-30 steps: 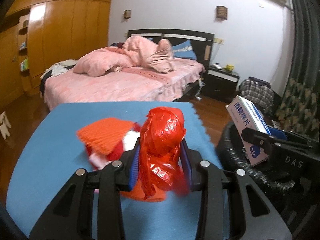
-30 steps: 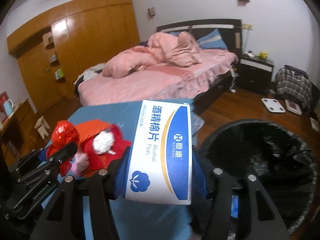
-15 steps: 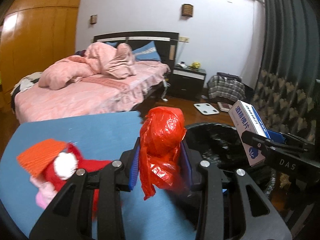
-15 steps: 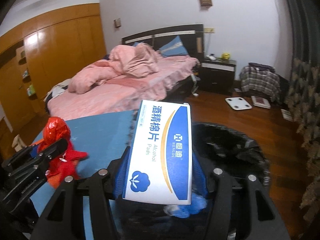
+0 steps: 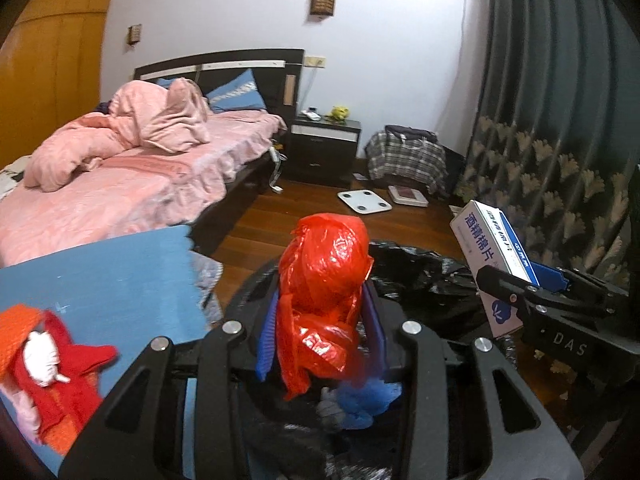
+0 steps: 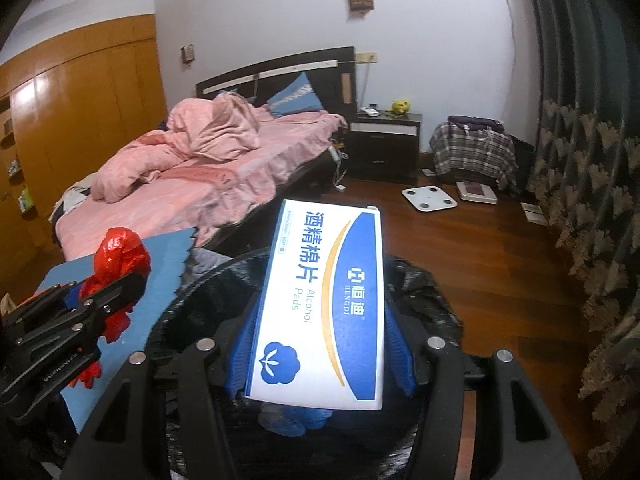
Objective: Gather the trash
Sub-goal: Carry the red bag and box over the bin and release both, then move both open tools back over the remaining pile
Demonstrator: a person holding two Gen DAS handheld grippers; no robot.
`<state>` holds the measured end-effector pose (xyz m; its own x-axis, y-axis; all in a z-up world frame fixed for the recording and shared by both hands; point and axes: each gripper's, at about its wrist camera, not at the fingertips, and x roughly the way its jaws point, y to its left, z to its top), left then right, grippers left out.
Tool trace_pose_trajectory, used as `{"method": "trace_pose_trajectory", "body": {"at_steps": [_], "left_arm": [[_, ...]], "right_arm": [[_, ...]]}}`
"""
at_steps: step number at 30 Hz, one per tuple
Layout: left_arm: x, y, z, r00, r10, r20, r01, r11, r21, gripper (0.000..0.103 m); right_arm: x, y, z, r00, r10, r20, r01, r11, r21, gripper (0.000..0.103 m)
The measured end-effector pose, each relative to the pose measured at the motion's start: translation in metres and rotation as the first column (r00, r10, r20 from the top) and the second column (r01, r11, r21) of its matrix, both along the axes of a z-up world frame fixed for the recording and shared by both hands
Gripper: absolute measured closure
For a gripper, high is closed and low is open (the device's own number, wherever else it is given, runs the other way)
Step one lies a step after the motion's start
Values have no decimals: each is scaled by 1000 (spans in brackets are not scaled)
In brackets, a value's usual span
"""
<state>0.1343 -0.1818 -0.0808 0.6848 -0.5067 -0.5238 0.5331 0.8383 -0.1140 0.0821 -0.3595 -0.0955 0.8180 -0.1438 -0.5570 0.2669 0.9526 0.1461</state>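
A crumpled red plastic bag [image 5: 324,280] stands between the blue pads of my left gripper [image 5: 322,320]. The jaws are opening, with the pads still against the bag. It hangs over the near rim of a bin with a black liner [image 5: 420,276]. My right gripper [image 6: 320,340] is shut on a white and blue box of alcohol pads [image 6: 324,304], held above the bin's mouth [image 6: 424,292]. From the left wrist view the box [image 5: 492,248] shows at the right. The red bag [image 6: 120,256] and left gripper [image 6: 112,292] show at the left of the right wrist view. Crumpled blue trash [image 5: 360,400] lies inside the bin.
A blue mat [image 5: 120,272] to the left of the bin carries a red, orange and white bundle [image 5: 48,356]. Behind are a pink bed [image 5: 120,184], a dark nightstand [image 5: 324,148], a white scale [image 5: 364,202] on the wooden floor and a curtain [image 5: 560,120] at right.
Both grippers swung right with their loads, from over the blue mat to over the bin. The red and orange bundle slid to the left edge of the left wrist view.
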Motion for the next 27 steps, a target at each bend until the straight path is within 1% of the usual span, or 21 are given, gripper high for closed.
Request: {"method": "trace_pose_trajectory", "body": {"at_steps": [3, 4, 5, 8, 9, 11, 13, 17, 20, 23, 27], "left_arm": [[3, -8, -3, 999, -31, -15, 31, 999, -17, 48], [3, -7, -4, 999, -36, -17, 35, 999, -22, 41], [3, -7, -5, 999, -40, -18, 39, 999, -27, 37], [1, -3, -4, 999, -35, -12, 34, 999, -33, 28], [1, 0, -4, 1000, -29, -10, 28, 999, -34, 27], [0, 6, -2, 1000, -14, -7, 14, 999, -32, 22], [-1, 17, 3, 1000, 14, 9, -13, 999, -31, 18], [-5, 43, 11, 997, 73, 38, -72, 997, -26, 16], [-10, 68, 17, 990, 128, 66, -128, 992, -11, 14], [-15, 97, 18, 979, 186, 79, -186, 982, -2, 14], [-18, 136, 16, 960, 270, 77, -271, 962, 11, 14]], "right_arm": [[-4, -9, -3, 1000, -20, 3, 20, 1000, -2, 44], [-4, -12, -3, 1000, -26, 4, 26, 1000, -2, 39], [-4, -12, -3, 1000, -31, 6, 31, 1000, -4, 33], [-6, -14, -2, 999, -41, 16, 41, 999, -4, 25], [-6, -15, -2, 999, -42, 19, 42, 999, -3, 22], [-8, -13, 0, 999, -43, 34, 43, 999, -6, 12], [-9, -9, 3, 998, -29, 53, 29, 1000, -3, 6], [-10, 1, 9, 997, -9, 78, 9, 1000, 3, 6], [-8, 15, 13, 996, 16, 90, -17, 1000, 8, 6], [-4, 36, 16, 994, 51, 97, -52, 999, 11, 6], [4, 70, 16, 988, 116, 101, -118, 993, 11, 6]]}}
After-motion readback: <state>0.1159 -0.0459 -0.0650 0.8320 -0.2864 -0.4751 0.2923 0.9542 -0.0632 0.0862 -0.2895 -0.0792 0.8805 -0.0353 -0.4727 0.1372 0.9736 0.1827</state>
